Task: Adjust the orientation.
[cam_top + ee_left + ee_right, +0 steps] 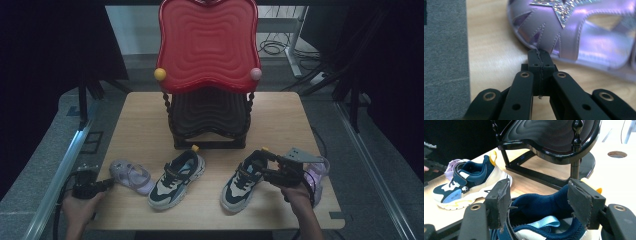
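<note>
While the right gripper [264, 162] is held with its jaws spread wide over the heel opening of the right sneaker [242, 181], nothing is gripped yet; in the right gripper view the pads [499, 202] are seen either side of the blue collar, apart from it. That sneaker is parked near the front edge of the tabletop [210, 210], right of centre, with its twin, the left sneaker [176, 179], just beside it toward the middle. A purple sandal [131, 176] is sat near the front-left corner, and the left gripper [107, 183] is pressed up against its toe with jaws closed flat together, holding nothing. Another sandal [317, 175] is tucked behind the right hand [299, 196]. A red and black rack [207, 75] is stood at the back edge.

The sneaker would be judged light, with a soft padded collar that squashes easily, so a grab on the heel collar or the yellow pull tab [591, 185] is probably best. The rubbery sole shouldn't slide much. The sandal looks glossy and stiffer, likely slippier; a strap would be the spot.
</note>
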`<state>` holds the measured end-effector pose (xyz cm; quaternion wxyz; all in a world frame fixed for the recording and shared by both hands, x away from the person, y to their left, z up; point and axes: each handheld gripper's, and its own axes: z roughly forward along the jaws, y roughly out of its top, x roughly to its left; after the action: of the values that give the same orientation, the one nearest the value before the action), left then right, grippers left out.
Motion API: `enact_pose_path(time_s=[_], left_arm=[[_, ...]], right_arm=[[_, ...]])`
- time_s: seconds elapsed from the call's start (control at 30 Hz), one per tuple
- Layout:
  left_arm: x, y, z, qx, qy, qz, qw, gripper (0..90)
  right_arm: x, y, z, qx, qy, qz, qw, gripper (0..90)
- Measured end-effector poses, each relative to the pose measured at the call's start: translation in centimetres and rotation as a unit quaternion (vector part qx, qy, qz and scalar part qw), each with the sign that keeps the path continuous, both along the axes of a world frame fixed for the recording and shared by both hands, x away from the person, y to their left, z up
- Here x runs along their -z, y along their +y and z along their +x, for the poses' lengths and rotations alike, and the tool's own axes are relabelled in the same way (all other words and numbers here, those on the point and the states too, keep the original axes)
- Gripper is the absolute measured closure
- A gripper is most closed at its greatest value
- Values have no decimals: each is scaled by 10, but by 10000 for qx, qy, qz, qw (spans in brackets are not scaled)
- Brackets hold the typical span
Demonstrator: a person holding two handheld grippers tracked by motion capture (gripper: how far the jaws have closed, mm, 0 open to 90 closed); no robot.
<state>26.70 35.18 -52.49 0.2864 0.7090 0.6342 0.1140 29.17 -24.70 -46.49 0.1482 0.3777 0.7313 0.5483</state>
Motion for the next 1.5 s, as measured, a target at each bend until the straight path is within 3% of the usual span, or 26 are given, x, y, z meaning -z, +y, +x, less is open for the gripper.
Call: enact_pose_path(time_s=[0.3, 0.77, 1.13, 1.5], left_arm=[[0, 4, 17, 96, 81, -51, 9999, 900], [-5, 14, 22, -51, -39, -201, 9998, 900], [-4, 5, 42, 76, 60, -235, 9997, 900], [-5, -2, 62, 385, 181, -200, 9989, 900]], right_arm=[[1, -1, 0, 11, 15, -5, 10000, 356], [1, -3, 0, 38, 18, -3, 10000, 357], [1, -5, -1, 95, 60, 6, 9999, 357], [2, -4, 0, 92, 93, -17, 9999, 357]])
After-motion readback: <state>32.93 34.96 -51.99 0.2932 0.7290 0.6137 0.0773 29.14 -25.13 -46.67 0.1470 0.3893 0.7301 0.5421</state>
